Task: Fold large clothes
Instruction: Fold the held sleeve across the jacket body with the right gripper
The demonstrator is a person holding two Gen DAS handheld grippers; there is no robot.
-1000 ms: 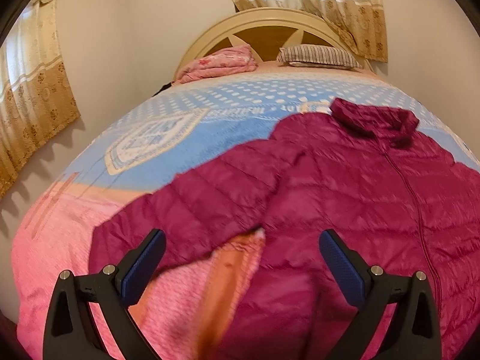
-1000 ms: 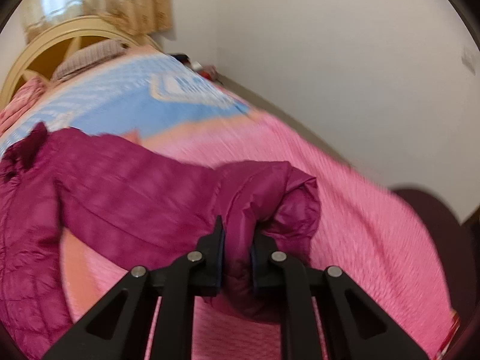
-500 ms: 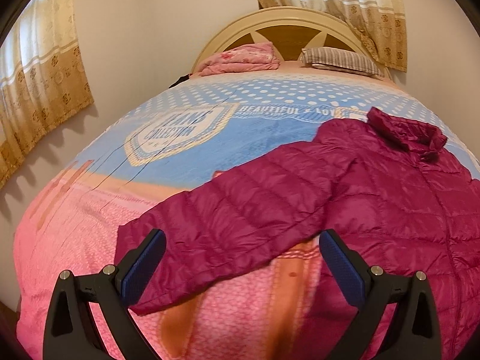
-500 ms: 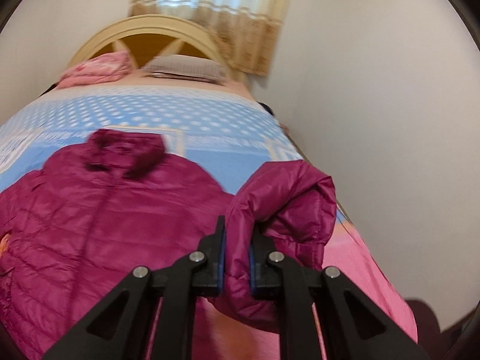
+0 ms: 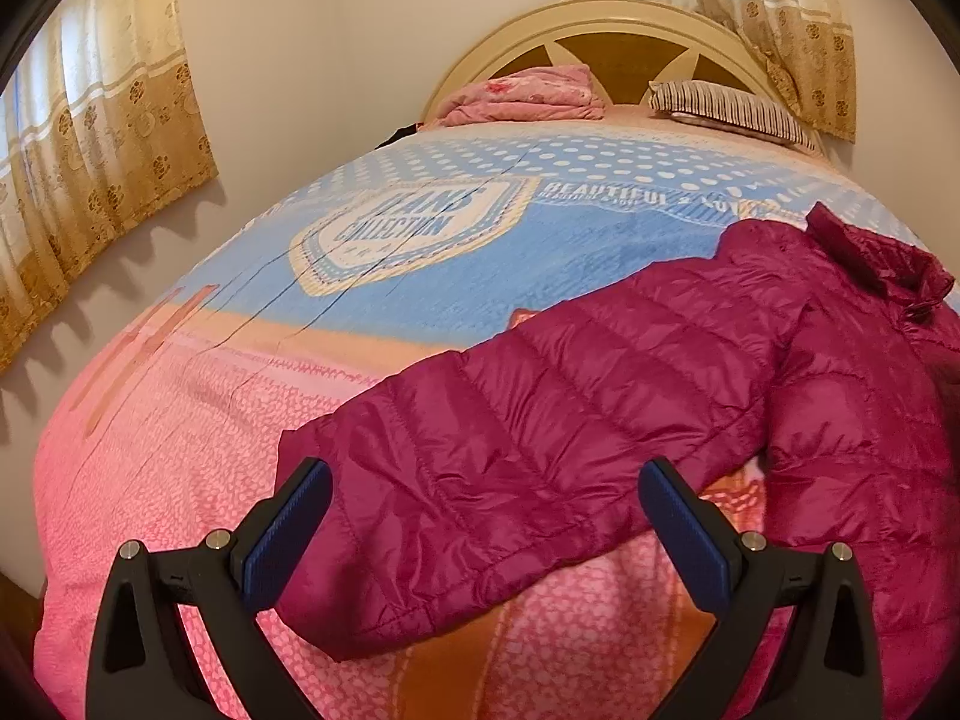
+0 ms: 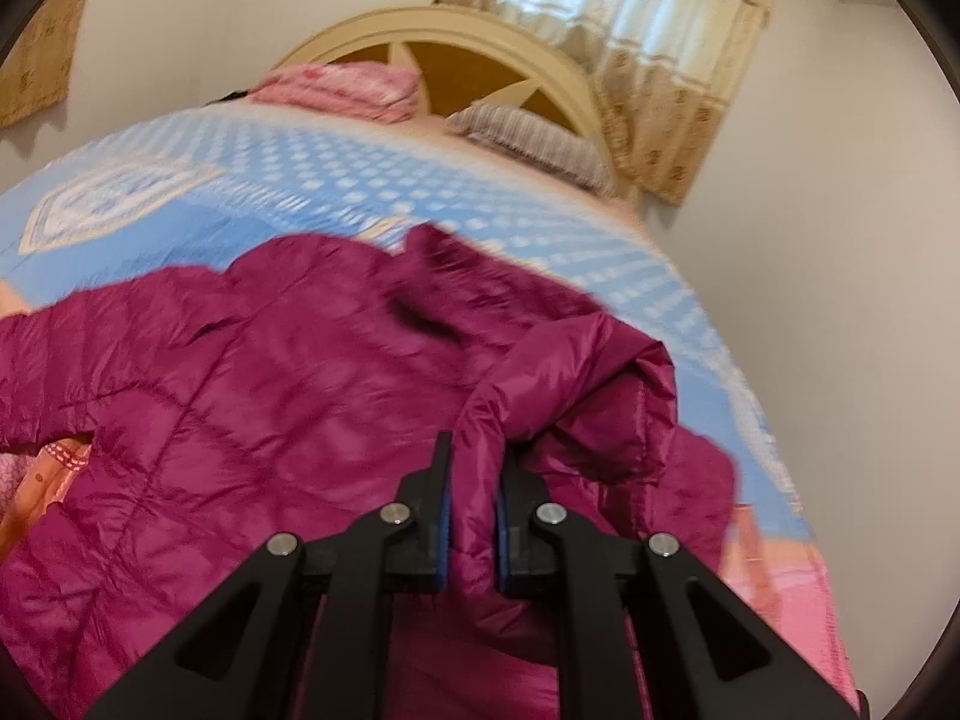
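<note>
jacket (image 5: 690, 396) is puffy, light, slippery; right tongs (image 6: 472, 480) pinch one cuff, left tongs (image 5: 483, 516) gape wide by the other.

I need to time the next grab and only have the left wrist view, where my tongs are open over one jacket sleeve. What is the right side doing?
Observer: The right tongs are shut on the other sleeve of the magenta jacket.
Operator: Is that sleeve lying flat?
Observer: No, it is bunched and raised, hanging over the jacket's body.
Operator: Is the collar folded under?
Observer: The collar shows at the far end of the jacket, toward the headboard, though motion blur hides its detail.
Operator: And my left tongs?
Observer: The left tongs are open, with the near sleeve between the pads, ungripped.
</note>
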